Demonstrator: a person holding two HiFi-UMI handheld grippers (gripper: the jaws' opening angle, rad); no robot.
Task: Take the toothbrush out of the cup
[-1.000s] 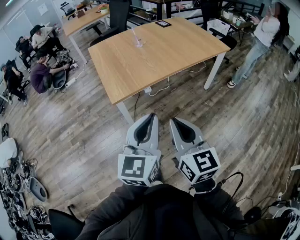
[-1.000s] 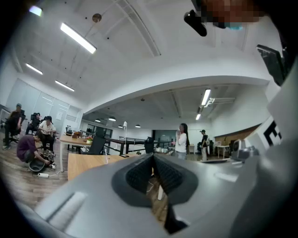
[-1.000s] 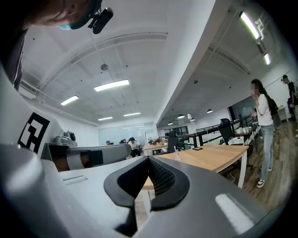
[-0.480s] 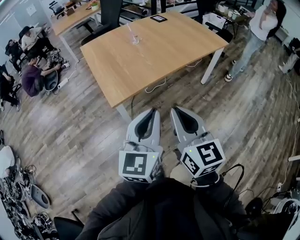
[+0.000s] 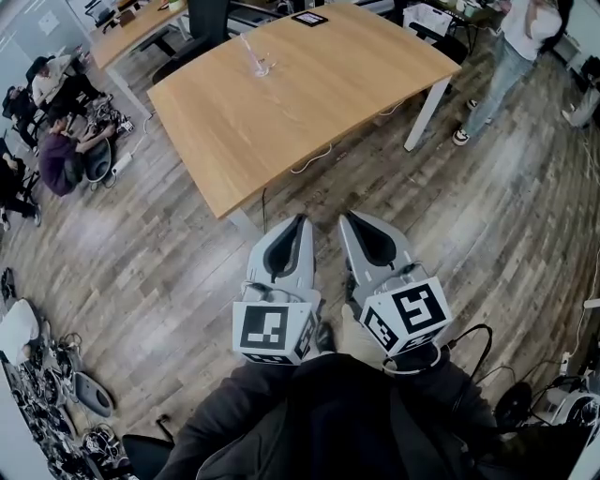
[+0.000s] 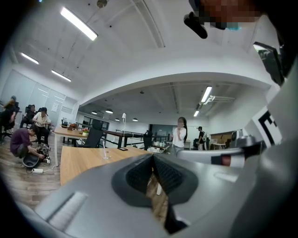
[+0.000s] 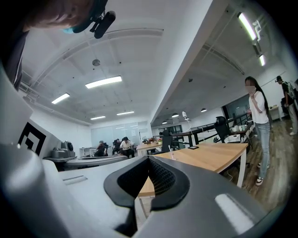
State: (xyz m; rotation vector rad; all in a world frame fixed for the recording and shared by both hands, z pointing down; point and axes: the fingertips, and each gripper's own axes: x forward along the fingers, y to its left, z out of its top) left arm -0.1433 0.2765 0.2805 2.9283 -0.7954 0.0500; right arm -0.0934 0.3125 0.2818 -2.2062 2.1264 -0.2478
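Observation:
A clear cup point(image 5: 257, 66) with a thin toothbrush point(image 5: 247, 49) standing in it sits at the far side of the wooden table point(image 5: 309, 103). The cup point(image 6: 105, 155) shows small and distant in the left gripper view. In the right gripper view only the toothbrush point(image 7: 170, 152) stands out. My left gripper point(image 5: 300, 219) and right gripper point(image 5: 343, 217) are held side by side over the floor, short of the table's near edge and pointing level toward it. Both are shut with nothing between the jaws, as seen on the left gripper point(image 6: 152, 157) and the right gripper point(image 7: 149, 159).
A black tablet point(image 5: 308, 18) lies at the table's far edge. A person point(image 5: 520, 37) stands at the right. Several people point(image 5: 56, 141) sit on the floor at the left among cables point(image 5: 47, 375). Another desk point(image 5: 141, 28) and a chair point(image 5: 202, 23) stand behind.
Both grippers and the head camera have moved toward the table, which now sits nearer and further left in the head view. Both pairs of jaws have stayed shut.

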